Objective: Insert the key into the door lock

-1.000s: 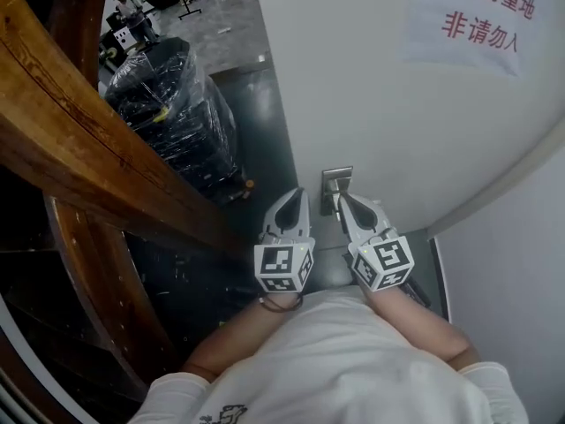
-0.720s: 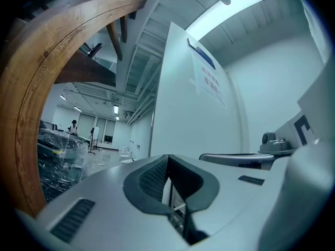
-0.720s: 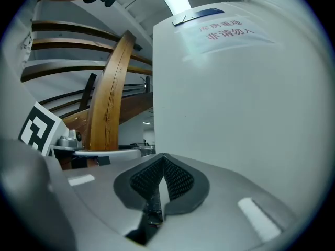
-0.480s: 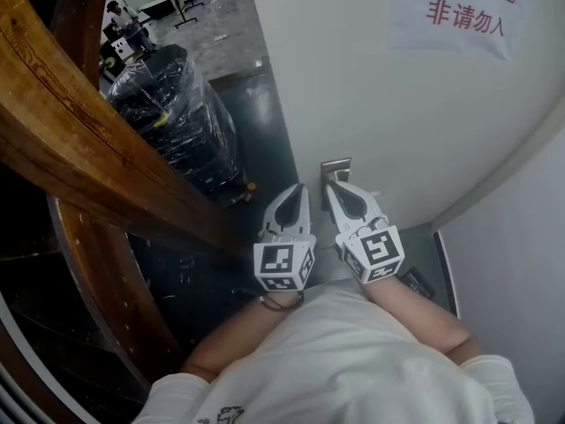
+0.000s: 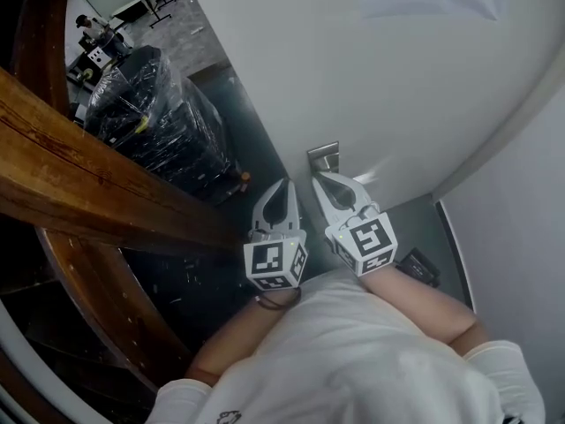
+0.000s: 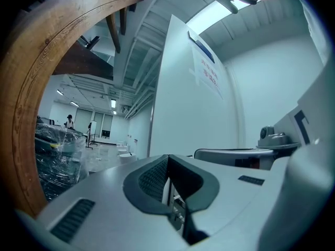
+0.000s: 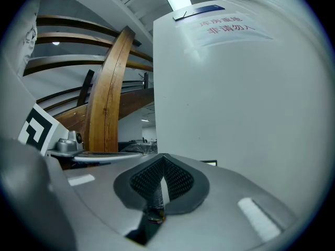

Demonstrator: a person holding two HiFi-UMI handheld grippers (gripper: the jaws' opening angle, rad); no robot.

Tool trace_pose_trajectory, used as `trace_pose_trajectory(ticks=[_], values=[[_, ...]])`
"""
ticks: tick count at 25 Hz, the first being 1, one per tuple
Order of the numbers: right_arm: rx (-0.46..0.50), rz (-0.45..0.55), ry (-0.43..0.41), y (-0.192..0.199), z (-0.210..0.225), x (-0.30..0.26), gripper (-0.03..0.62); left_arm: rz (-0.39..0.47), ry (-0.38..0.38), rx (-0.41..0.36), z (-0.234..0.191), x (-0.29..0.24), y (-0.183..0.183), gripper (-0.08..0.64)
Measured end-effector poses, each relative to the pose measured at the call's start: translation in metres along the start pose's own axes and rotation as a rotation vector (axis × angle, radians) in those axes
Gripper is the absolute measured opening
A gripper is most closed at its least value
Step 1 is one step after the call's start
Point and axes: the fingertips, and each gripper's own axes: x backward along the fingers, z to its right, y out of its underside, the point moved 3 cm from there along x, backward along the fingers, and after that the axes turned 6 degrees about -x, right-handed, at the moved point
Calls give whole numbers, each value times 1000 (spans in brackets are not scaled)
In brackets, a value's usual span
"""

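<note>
The right gripper (image 5: 322, 182) pinches a thin key (image 7: 159, 194) — just by the door lock (image 5: 323, 155). The left gripper (image 5: 284, 186) is squeezed together, empty.

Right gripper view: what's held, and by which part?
Probably the key, a thin strip between the fingers of the right gripper; which part cannot be told.

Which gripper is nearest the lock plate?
The right gripper, shut on the key, tips right by the lock plate; the left gripper sits farther left.
</note>
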Motion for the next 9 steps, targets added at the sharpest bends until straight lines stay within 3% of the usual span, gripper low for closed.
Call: trace_pose_trajectory(ticks=[9], values=[[-7,-9,4,3,3,-4,2,-1,6,-2,-1,-5,2,6]])
